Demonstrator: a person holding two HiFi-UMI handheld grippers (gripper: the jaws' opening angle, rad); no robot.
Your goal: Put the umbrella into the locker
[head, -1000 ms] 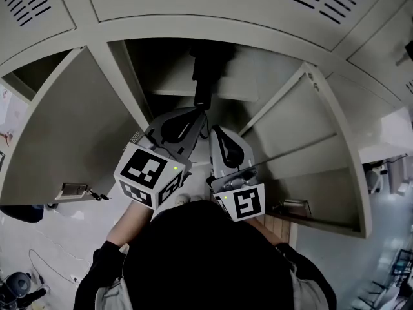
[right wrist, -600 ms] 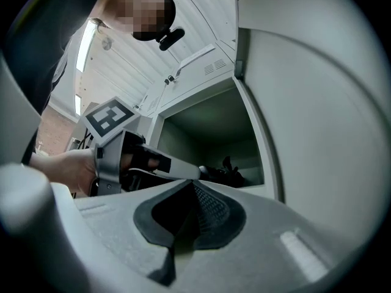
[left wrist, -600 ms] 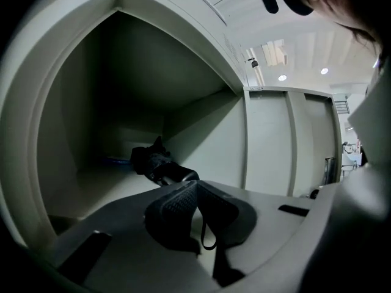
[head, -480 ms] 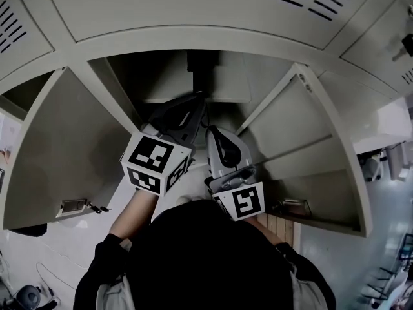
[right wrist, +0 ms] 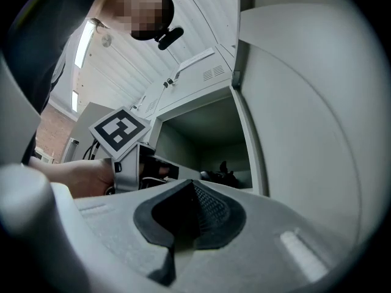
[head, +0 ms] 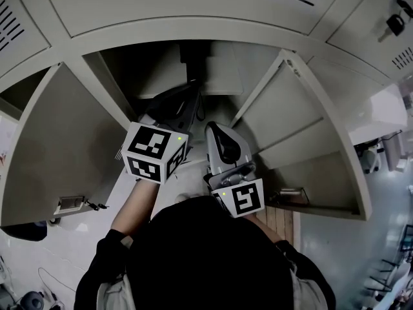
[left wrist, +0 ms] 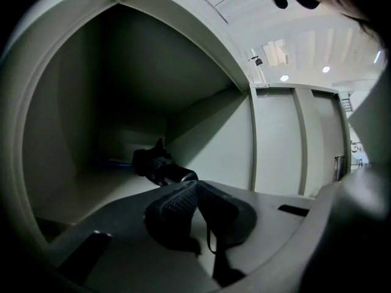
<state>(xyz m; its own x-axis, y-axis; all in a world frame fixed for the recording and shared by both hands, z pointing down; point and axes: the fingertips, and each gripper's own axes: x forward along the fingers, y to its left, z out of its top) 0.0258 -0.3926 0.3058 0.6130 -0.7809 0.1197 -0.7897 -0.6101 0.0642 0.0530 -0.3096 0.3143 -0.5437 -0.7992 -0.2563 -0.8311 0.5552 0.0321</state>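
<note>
Inside the locker (left wrist: 211, 133), on its floor toward the back, lies the umbrella (left wrist: 160, 166): dark, folded, long axis running from the back wall out toward the opening. Centre-left in the left gripper view, just above and beyond the jaw tips, apart from them. Left gripper (left wrist: 197, 185) is the nearer, reaching into the opening at upper centre of the head view (head: 192, 94); jaws together, nothing between them. Right gripper (right wrist: 192, 185) sits lower right of it, outside the opening; jaws also together, empty. From there the umbrella (right wrist: 220, 174) shows small, mid-frame. Umbrella looks stowed; likely next is drawing the left gripper straight out, clear of the handle end.
</note>
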